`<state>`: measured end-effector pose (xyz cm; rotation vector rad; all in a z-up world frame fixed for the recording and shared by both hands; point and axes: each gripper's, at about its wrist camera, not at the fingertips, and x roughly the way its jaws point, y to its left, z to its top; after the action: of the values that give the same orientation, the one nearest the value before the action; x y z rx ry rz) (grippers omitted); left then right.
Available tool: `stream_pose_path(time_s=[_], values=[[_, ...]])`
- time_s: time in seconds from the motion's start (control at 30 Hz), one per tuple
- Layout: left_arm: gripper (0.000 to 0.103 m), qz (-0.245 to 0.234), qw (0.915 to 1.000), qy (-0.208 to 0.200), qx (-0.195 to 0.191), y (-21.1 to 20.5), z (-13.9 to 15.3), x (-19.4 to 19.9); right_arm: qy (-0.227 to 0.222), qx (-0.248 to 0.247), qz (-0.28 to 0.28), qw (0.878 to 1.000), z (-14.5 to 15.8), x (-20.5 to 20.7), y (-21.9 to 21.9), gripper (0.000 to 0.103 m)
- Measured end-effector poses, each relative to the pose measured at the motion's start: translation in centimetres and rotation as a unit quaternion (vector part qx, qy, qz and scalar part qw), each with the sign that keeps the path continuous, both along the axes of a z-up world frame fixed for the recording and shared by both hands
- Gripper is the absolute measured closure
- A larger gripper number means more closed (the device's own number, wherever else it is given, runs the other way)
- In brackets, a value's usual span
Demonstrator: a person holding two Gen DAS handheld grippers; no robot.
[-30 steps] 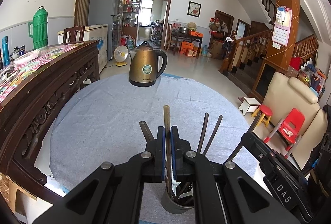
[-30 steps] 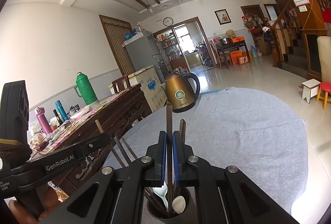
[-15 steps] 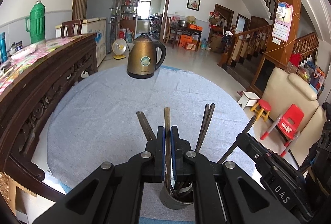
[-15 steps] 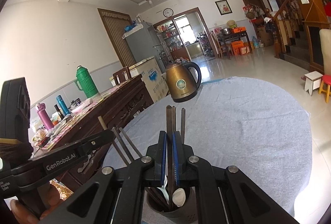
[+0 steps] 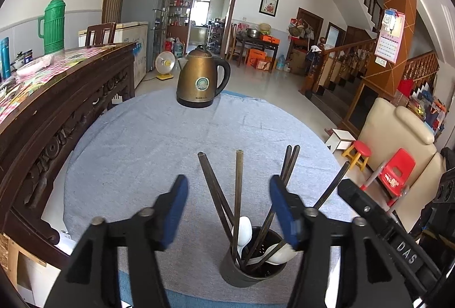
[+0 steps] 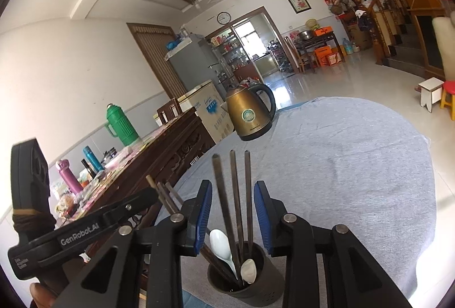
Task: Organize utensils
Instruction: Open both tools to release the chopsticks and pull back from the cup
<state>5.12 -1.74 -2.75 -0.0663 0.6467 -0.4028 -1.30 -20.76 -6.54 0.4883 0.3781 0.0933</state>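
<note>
Above the utensil holder point(image 5: 250, 265) — left tool point(image 5: 229, 211) and right tool point(image 6: 233, 212) both opening, chopsticks point(image 6: 233, 194) loose between — nothing gripped.

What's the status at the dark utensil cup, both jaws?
Left gripper and right gripper: jaws opening, gripping nothing. Dark chopsticks and white spoons standing in dark round utensil cup. Nothing in the way.

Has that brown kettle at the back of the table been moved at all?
No. The kettle sits at the same far edge of the grey tablecloth as before.
</note>
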Motion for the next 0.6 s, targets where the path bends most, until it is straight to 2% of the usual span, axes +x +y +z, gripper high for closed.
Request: stream_pose_path(time_s=[0.07, 0.13, 0.2, 0.47, 0.6], values=[[0.036, 0.002, 1.0, -0.003, 0.003, 0.0, 0.2, -0.1, -0.003, 0.003, -0.006, 1.0, 0.2, -0.2, -0.5, 0.069], [0.031, 0.004, 1.0, -0.005, 0.008, -0.1, 0.3, -0.3, -0.003, 0.007, -0.01, 1.0, 0.2, -0.6, -1.0, 0.06], [0.029, 0.006, 0.9999, -0.008, 0.01, -0.1, 0.4, -0.6, -0.004, 0.012, -0.015, 1.0, 0.3, -0.8, -1.3, 0.055], [0.022, 0.029, 0.999, -0.02, 0.028, 0.2, 1.2, -1.8, 0.002, -0.008, -0.02, 1.0, 1.2, -2.1, -0.9, 0.055], [0.02, 0.046, 0.9972, -0.034, 0.047, 0.5, 1.8, -3.1, 0.003, -0.015, -0.027, 1.0, 1.7, -3.3, -0.7, 0.047]])
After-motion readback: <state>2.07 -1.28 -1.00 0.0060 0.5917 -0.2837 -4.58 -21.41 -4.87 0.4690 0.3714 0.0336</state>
